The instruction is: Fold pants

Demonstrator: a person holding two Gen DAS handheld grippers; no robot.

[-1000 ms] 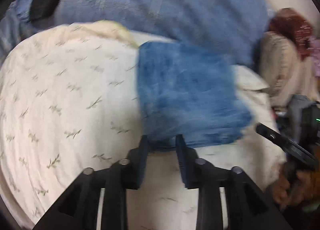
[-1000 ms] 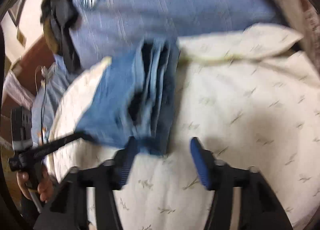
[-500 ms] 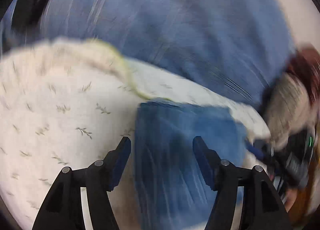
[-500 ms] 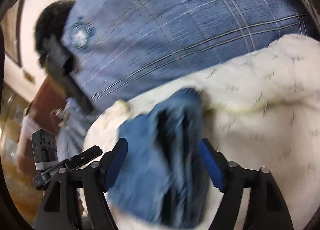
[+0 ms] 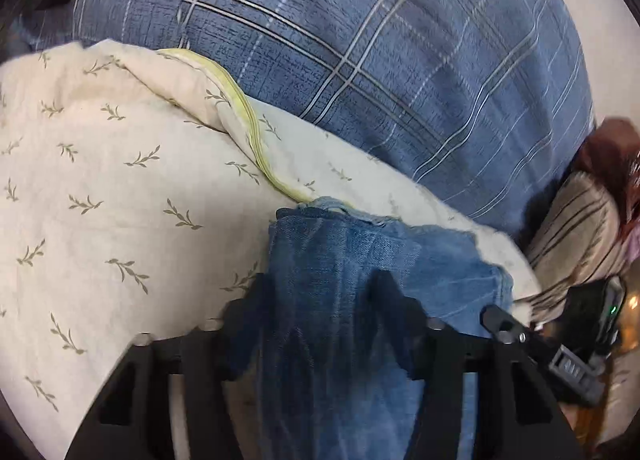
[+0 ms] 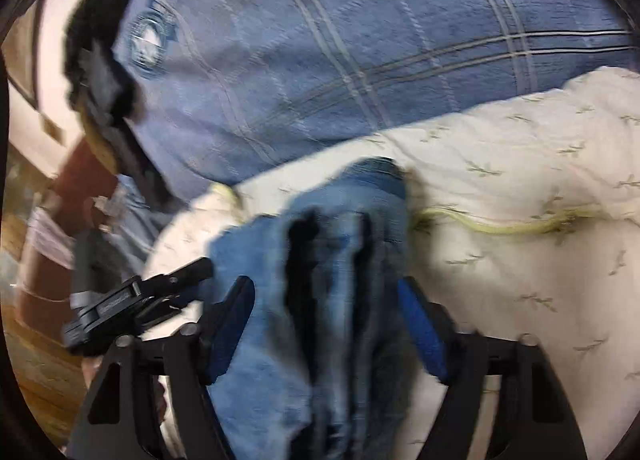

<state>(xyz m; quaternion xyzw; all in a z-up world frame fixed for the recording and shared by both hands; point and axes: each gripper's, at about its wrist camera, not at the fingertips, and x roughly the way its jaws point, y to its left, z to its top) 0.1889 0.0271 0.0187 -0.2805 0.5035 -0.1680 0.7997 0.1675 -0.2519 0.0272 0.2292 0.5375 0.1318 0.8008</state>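
Folded blue jeans [image 5: 360,260] lie on a cream leaf-print bed cover [image 5: 100,200]. My left gripper [image 5: 324,288] is open, its fingers straddling the folded stack, which runs back between them. In the right wrist view the jeans [image 6: 344,244] show their layered folded edge, and my right gripper [image 6: 326,300] is open with its blue-padded fingers on either side of the stack. The other gripper's tip shows at the right in the left view [image 5: 500,320] and at the left in the right view [image 6: 188,272].
A large blue plaid pillow [image 5: 360,40] lies right behind the jeans, also in the right wrist view [image 6: 340,40]. A striped beige cushion [image 5: 580,228] and red cloth sit at the bed's right edge. Wooden floor [image 6: 36,360] lies beyond the bed's left edge.
Both grippers have moved forward over the jeans, so the stack now lies between each pair of fingers. The left gripper has opened wider. The pillow looms closer.
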